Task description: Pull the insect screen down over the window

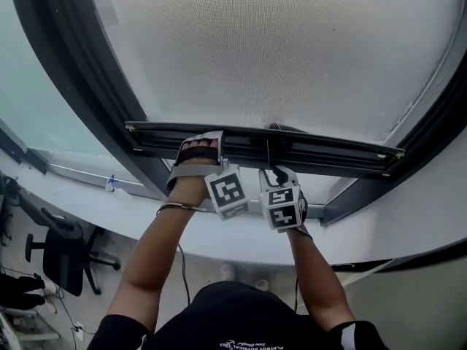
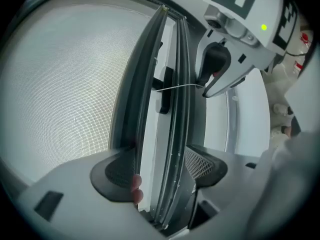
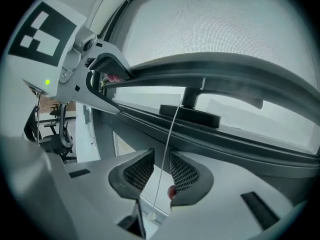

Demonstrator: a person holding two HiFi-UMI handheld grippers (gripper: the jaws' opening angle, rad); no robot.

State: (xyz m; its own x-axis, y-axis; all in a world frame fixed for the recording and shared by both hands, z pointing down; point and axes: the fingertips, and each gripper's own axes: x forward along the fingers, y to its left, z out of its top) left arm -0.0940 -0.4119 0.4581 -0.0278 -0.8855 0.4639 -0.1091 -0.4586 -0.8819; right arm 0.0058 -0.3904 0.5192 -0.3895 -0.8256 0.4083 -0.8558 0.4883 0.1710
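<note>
The insect screen's grey mesh [image 1: 277,49] covers the window, and its dark bottom bar [image 1: 328,155] runs across at hand height. My left gripper [image 1: 198,150] grips that bar; in the left gripper view the bar [image 2: 150,84] fills the space between the jaws of the left gripper [image 2: 160,169]. A thin white pull cord [image 3: 167,149] hangs from the bar [image 3: 240,69]. It passes through the gap of my right gripper [image 3: 161,173] without touching either pad. The right gripper [image 1: 276,175] sits just below the bar, beside the left one.
Dark window frame posts [image 1: 73,86] flank the screen, and a black window handle [image 3: 192,111] sits behind the cord. A pale sill [image 1: 109,203] lies under my arms. A black office chair [image 1: 62,257] stands on the floor at the lower left.
</note>
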